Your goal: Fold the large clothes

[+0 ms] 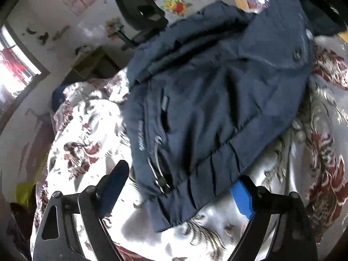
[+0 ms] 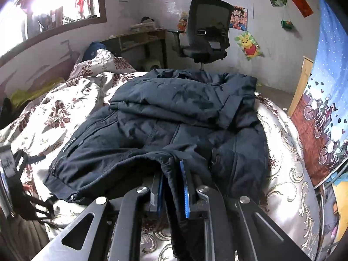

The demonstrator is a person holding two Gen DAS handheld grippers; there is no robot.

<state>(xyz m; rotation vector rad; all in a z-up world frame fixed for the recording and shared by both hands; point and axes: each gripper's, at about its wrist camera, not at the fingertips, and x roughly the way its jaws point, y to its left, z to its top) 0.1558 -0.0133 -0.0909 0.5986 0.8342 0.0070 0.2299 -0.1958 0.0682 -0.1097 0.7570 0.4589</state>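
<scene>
- The left gripper (image 1: pixel 180 187) hangs with jaws wide apart over the jacket's hem, its pads clear of the cloth.
- The navy jacket (image 1: pixel 213 100) lies partly folded on the floral bedspread (image 1: pixel 87 130), reaching toward 12 o'clock.
- The right gripper (image 2: pixel 171 187) is clamped on the jacket's hem at 6 o'clock.

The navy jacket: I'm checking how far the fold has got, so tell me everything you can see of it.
The navy jacket is padded, matte and dark, lying partly folded on the floral bedspread, one section doubled across its far part. It shows a hem band, a grey drawcord with toggle, white lettering and a pocket opening. The right gripper is shut on its near edge; the left gripper stands open around the hem, pads apart from it.
</scene>
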